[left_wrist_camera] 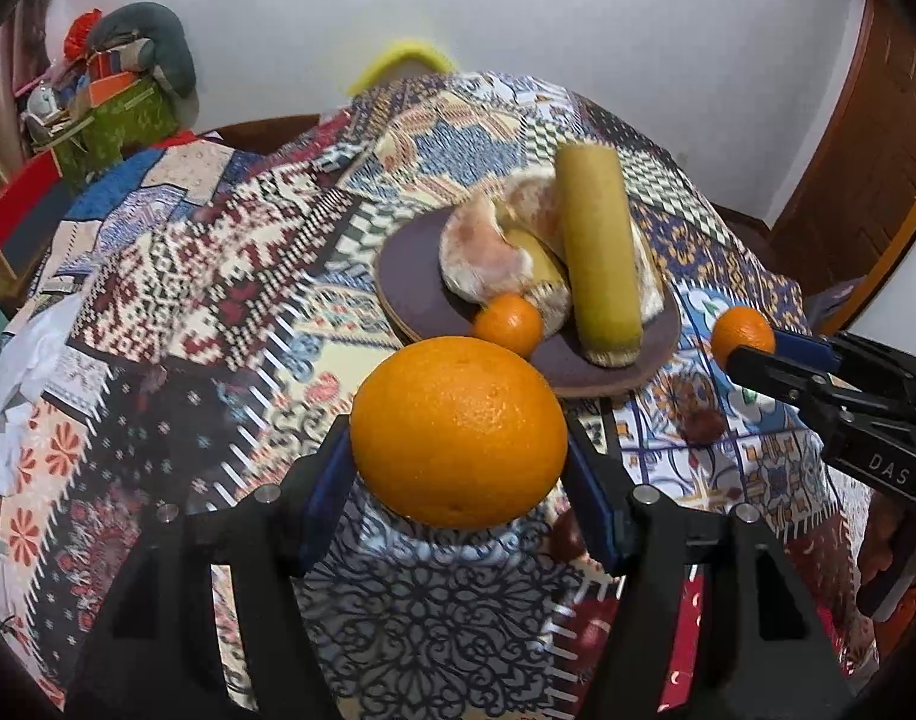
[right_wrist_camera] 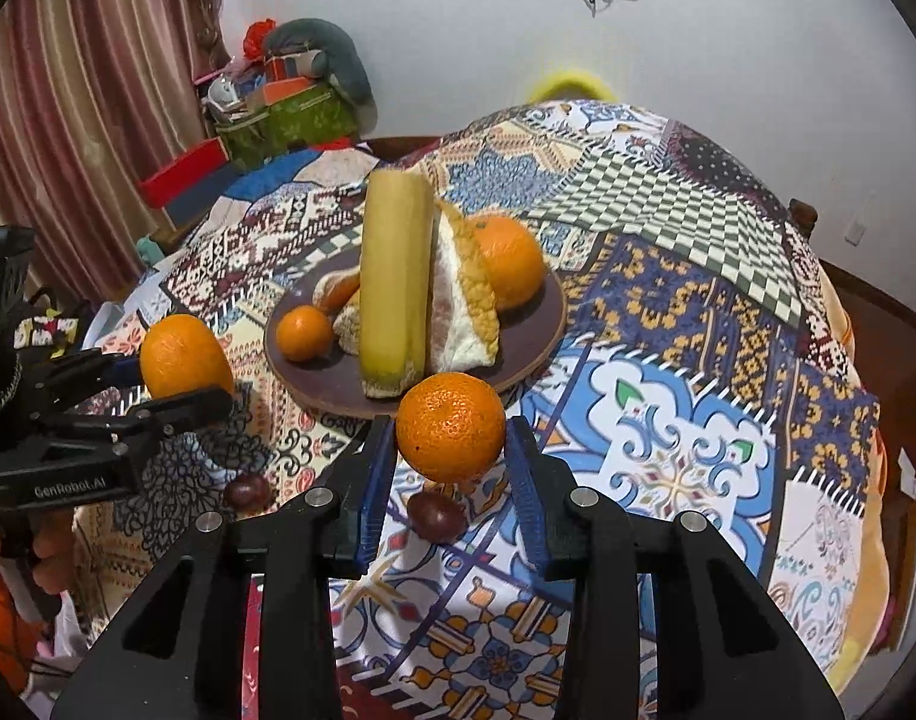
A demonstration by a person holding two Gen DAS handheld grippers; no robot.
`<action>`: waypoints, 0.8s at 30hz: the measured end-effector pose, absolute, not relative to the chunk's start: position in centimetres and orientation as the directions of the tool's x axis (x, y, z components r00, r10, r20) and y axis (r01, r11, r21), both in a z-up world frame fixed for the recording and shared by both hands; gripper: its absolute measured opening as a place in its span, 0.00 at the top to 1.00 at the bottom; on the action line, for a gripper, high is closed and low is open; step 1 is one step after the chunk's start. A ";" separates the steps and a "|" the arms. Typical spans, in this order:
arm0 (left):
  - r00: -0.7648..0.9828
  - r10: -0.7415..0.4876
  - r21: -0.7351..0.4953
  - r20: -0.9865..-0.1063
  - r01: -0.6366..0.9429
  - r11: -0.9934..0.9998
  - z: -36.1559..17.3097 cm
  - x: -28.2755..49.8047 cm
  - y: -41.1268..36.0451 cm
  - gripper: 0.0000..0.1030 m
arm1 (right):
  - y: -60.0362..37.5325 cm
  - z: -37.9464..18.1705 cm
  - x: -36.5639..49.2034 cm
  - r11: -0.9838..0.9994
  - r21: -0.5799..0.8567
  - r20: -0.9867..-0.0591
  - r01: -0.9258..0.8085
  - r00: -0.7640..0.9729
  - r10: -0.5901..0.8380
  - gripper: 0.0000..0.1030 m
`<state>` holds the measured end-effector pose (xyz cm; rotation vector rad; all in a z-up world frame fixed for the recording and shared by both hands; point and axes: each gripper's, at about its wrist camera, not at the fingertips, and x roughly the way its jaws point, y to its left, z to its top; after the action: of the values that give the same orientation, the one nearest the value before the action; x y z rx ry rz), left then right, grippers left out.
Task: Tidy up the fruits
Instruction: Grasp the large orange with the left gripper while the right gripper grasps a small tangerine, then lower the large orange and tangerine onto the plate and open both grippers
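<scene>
- A large orange [left_wrist_camera: 458, 429] is pinched across its widest part between the blue pads of the left gripper [left_wrist_camera: 458, 438], clear of the patterned tablecloth [left_wrist_camera: 176, 276].
- A small mandarin [right_wrist_camera: 450, 427] is clamped at its sides by the right gripper [right_wrist_camera: 452, 438], just short of the dark plate [right_wrist_camera: 535, 342].
- On the plate, a banana piece [right_wrist_camera: 395, 288], pomelo segments [right_wrist_camera: 463, 312] and more citrus are already piled.
- The orange is judged heavy, firm and round, so rolling is likely on release.
- The mandarin is judged light and soft-skinned; a gentle grip at its equator is advised.
- Two chestnuts [right_wrist_camera: 437, 516] lie on the cloth below.
</scene>
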<state>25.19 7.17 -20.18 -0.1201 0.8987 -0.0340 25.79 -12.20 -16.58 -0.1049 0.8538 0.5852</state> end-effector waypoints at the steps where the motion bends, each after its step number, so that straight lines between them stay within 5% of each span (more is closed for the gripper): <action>1: 0.628 -0.077 -0.119 -0.774 -0.026 0.993 -19.9 25.3 7.3 0.37 | -12.2 -16.4 25.9 0.840 0.141 -0.732 -0.525 0.515 0.445 0.67; 24: 0.650 -0.030 -0.091 -0.760 -0.061 0.994 -19.3 32.5 8.7 0.37 | -10.7 -16.4 28.2 0.826 0.141 -0.709 -0.545 0.527 0.469 0.67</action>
<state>32.48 8.65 -19.31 -0.1121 0.8638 0.0175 28.24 -10.65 -16.43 -0.1027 0.8149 0.6073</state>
